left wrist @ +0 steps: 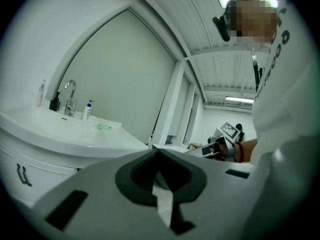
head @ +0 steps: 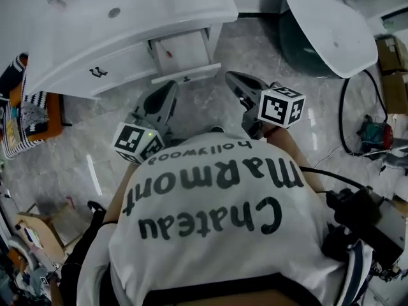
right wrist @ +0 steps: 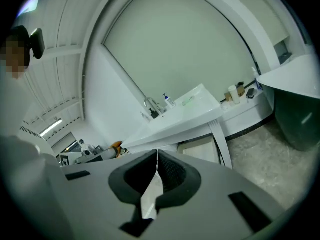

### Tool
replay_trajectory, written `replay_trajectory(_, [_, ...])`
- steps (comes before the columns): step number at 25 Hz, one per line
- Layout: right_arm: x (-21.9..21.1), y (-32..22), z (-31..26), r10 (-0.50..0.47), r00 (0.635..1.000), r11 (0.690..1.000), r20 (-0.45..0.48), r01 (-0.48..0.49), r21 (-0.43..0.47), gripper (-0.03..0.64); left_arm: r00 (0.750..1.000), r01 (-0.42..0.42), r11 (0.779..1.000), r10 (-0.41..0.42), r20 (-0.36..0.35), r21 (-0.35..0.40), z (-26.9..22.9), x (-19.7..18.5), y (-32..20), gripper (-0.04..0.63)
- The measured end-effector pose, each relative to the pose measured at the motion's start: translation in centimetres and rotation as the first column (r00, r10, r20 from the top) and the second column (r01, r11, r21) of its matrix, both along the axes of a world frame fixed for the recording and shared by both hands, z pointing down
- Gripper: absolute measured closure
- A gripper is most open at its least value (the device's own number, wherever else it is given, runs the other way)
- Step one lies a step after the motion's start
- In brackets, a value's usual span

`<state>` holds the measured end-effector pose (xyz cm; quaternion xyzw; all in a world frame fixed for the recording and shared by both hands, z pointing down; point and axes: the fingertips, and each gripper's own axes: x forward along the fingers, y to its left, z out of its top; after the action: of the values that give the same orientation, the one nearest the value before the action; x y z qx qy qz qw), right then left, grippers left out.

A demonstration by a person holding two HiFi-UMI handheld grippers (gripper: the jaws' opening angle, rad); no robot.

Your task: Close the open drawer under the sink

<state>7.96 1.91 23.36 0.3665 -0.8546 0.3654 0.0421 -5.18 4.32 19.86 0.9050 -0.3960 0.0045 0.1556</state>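
Drawer (head: 182, 51) is pulled out from under the white sink bench (head: 76, 50). Its front panel faces the person and the inside is lit and visible from the head view.

Left claw (head: 171, 89) (left wrist: 159, 151): jaws together, nothing between them. It sits just in front of the drawer front, left of centre, and looks clear of the front.

Right claw (head: 231, 76) (right wrist: 157, 153): jaws together, also empty. It is just off the drawer's right front corner, over the marble floor (head: 204, 104). The right gripper view shows the drawer beyond the tips, not touching.

Marker cubes: left (head: 137, 142), right (head: 280, 106), both close to the person's white printed T-shirt (head: 210, 215).

On the bench top: faucet (left wrist: 70, 96), pump bottle (left wrist: 88, 109), dark dispenser (left wrist: 54, 103).

Bathtub (head: 331, 24), white rim over a dark green body, stands to the right, well apart from the drawer.
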Motion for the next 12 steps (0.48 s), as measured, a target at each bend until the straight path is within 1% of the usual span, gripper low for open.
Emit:
replay_trajectory(3, [-0.8, -0.2, 1.2, -0.06, 0.998, 0.998, -0.016, 0.06, -0.012, 0.604, 0.997, 0.065, 0.998, -0.066, 0.026, 0.022, 1.6, -1.3, 0.4, 0.588])
replay_trajectory(5, [-1.2, 0.0, 2.3, -0.088, 0.996, 0.995, 0.005, 0.088, -0.043, 0.604, 0.994, 0.099, 0.995, -0.099, 0.041, 0.007, 2.7, -1.4, 1.4, 0.588])
replay_trajectory(7, [-1.1, 0.1, 3.9, -0.119, 0.992, 0.989, 0.03, 0.122, -0.087, 0.604, 0.992, 0.105, 0.994, -0.102, 0.071, -0.03, 4.2, -0.3, 2.3, 0.587])
replay_trajectory(10, [-0.3, -0.3, 6.7, -0.153, 0.987, 0.977, 0.046, 0.158, -0.14, 0.604, 0.993, 0.074, 0.992, -0.064, 0.1, -0.103, 7.7, 1.7, 2.1, 0.587])
replay_trajectory(12, [-0.4, 0.3, 8.6, -0.168, 0.984, 0.965, 0.061, 0.176, -0.192, 0.604, 0.991, 0.085, 0.983, -0.067, 0.117, -0.161, 10.1, 1.9, 2.2, 0.588])
